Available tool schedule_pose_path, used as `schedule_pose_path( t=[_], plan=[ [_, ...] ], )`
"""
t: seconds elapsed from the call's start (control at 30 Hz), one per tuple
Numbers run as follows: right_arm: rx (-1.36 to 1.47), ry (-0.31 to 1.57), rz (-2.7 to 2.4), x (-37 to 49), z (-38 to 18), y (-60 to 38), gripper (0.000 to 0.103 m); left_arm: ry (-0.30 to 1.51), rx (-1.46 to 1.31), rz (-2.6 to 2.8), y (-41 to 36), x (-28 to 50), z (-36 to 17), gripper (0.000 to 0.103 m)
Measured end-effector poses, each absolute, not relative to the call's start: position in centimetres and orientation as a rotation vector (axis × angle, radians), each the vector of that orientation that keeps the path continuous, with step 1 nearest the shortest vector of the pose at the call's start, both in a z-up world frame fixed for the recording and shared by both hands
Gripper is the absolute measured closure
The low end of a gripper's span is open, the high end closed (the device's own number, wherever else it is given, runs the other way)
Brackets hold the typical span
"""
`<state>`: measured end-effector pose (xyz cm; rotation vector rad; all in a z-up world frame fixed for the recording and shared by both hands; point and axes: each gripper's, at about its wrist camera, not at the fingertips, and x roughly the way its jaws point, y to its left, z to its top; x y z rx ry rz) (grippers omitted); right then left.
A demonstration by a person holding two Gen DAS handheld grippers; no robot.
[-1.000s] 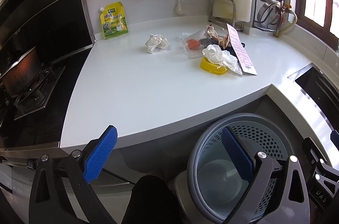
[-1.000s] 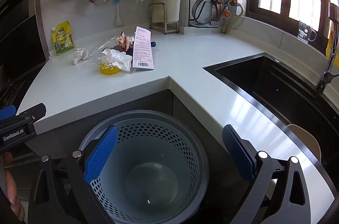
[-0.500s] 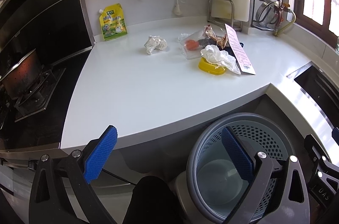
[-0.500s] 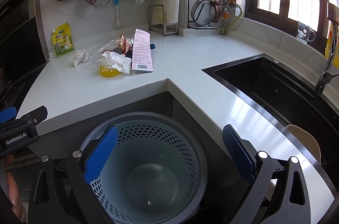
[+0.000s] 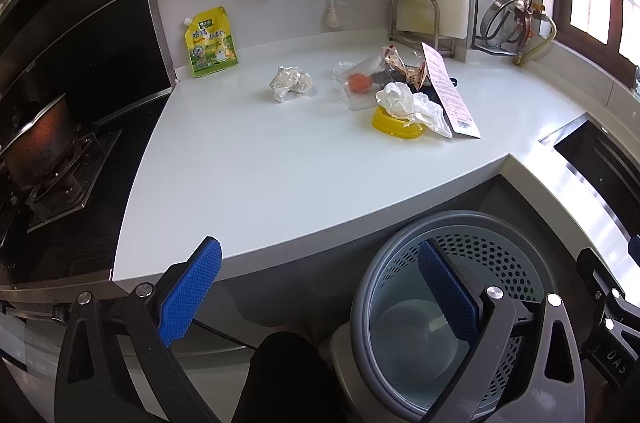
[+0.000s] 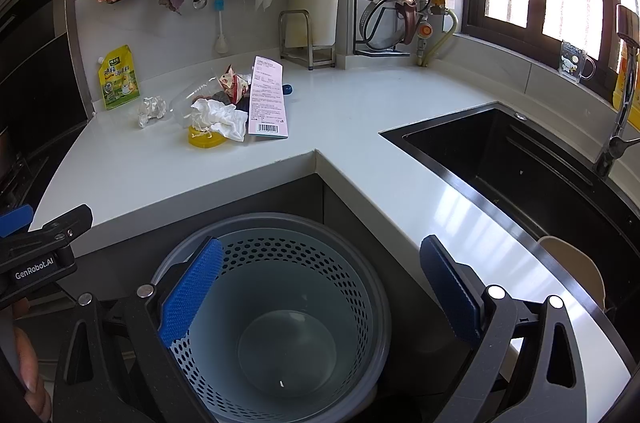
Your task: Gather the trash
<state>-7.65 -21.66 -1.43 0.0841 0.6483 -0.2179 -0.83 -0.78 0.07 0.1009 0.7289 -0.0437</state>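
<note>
**Both grippers wide apart above the bin**

The left gripper (image 5: pixel 320 295) and right gripper (image 6: pixel 320 287) gape, holding nothing. Only the right view shows the sink (image 6: pixel 520 159); only the left shows the stove (image 5: pixel 56 183). One bin (image 6: pixel 372 287) stands below the counter (image 5: pixel 280 175). One foil ball (image 5: pixel 290 83) lies beside a heap: tissue (image 5: pixel 400 101), yellow lid (image 5: pixel 386 123), pink slip (image 5: pixel 448 89), perhaps wrappers, half buried.

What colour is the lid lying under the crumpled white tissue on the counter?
Yellow. The lid shows best in the left wrist view, partly covered by the tissue.

One bin (image 6: pixel 372 303), one yellow lid (image 5: pixel 396 127), two crumpled wads (image 5: pixel 290 83).
</note>
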Motion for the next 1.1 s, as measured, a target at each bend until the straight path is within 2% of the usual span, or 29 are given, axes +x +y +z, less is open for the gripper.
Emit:
schedule_pose_path(
  t=[1.1],
  plan=[
    [0.090,0.655,-0.217,-7.60,-1.58,-21.89,0.009,0.737,0.102,-0.041,-0.64,-0.80,-0.54,0.006]
  ],
)
